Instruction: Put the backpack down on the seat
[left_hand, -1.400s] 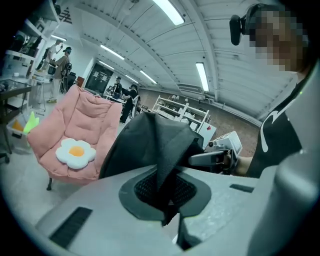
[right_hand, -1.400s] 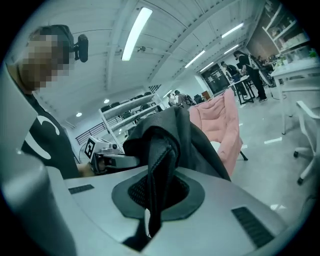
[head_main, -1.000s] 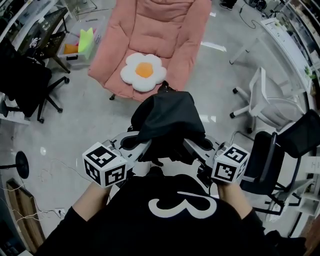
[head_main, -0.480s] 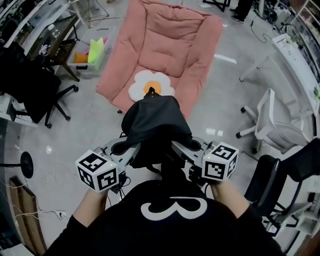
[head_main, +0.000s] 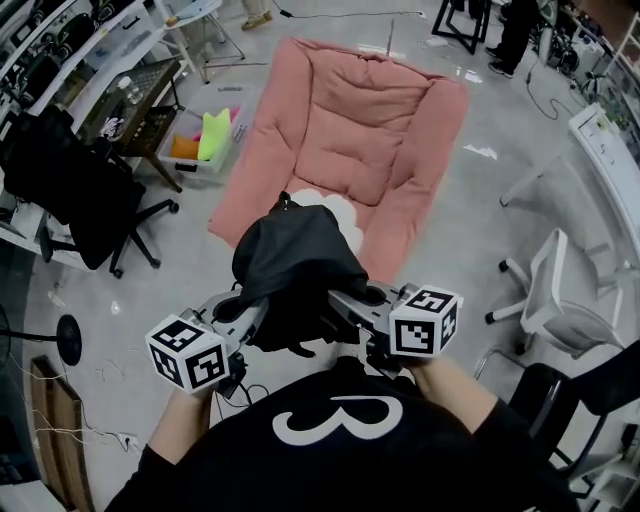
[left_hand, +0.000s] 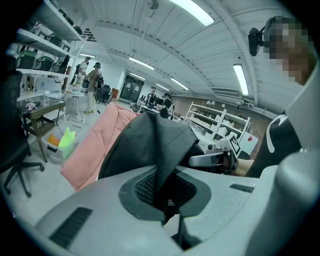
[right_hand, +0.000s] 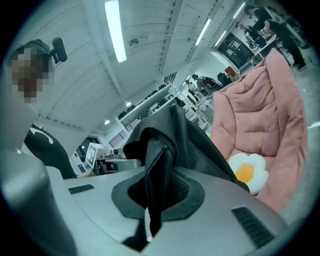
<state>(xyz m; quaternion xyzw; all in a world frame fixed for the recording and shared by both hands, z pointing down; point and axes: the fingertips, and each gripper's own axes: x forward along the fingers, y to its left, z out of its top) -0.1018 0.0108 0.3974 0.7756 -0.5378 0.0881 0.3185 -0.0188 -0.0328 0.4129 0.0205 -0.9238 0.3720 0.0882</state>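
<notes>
A black backpack (head_main: 295, 265) hangs in the air between my two grippers, just in front of the pink padded seat (head_main: 365, 130). It hides most of the white flower cushion (head_main: 343, 212) lying on that seat. My left gripper (head_main: 243, 312) is shut on a black mesh strap (left_hand: 162, 172) of the backpack (left_hand: 145, 140). My right gripper (head_main: 347, 300) is shut on another strap (right_hand: 155, 170) of the backpack (right_hand: 190, 142). In the right gripper view the flower cushion (right_hand: 246, 172) with its orange centre lies on the pink seat (right_hand: 265, 107).
A black office chair (head_main: 70, 190) stands at the left and a white one (head_main: 565, 310) at the right, with another black chair (head_main: 600, 385) below it. A box of bright items (head_main: 205, 140) sits beside the seat's left side. Cables (head_main: 60, 430) lie on the floor.
The backpack and both grippers have come closer to the pink seat. The backpack now covers most of the flower cushion. Both grips are unchanged.
</notes>
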